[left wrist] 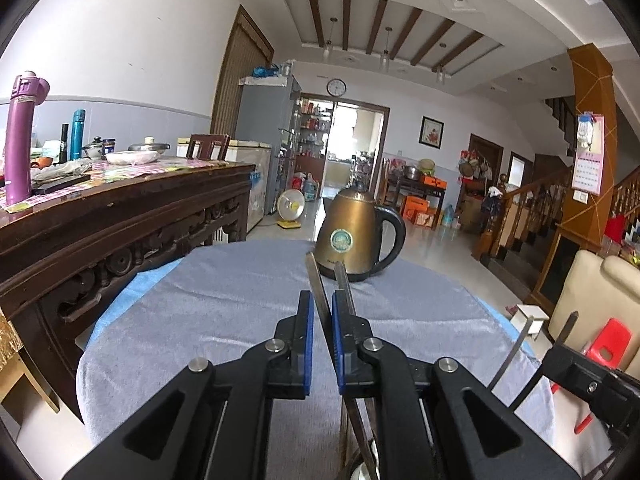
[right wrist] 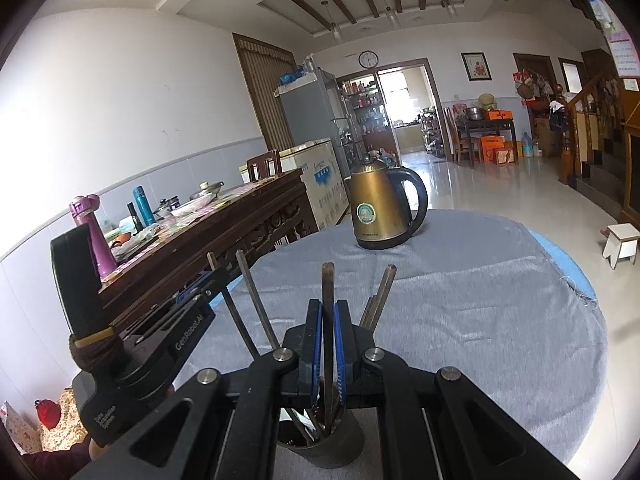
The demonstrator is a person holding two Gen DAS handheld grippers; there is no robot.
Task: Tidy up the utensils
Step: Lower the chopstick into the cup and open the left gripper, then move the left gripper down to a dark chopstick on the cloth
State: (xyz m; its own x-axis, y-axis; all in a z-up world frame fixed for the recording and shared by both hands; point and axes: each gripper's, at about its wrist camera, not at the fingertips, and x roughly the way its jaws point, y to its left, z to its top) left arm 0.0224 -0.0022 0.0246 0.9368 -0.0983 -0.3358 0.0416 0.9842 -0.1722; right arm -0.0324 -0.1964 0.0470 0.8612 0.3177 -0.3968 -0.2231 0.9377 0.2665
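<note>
Round table under grey cloth, kettle at far side, dark cup at near edge. Cup holds several chopsticks upright. Right gripper: jaws nearly closed, pinching one chopstick standing in the cup. Left gripper: jaws nearly closed on a pair, lower ends running toward the cup. Risks, as I judge: pair scissors or slips in the pinch; angled sticks catch the cup rim and tip it.
</note>
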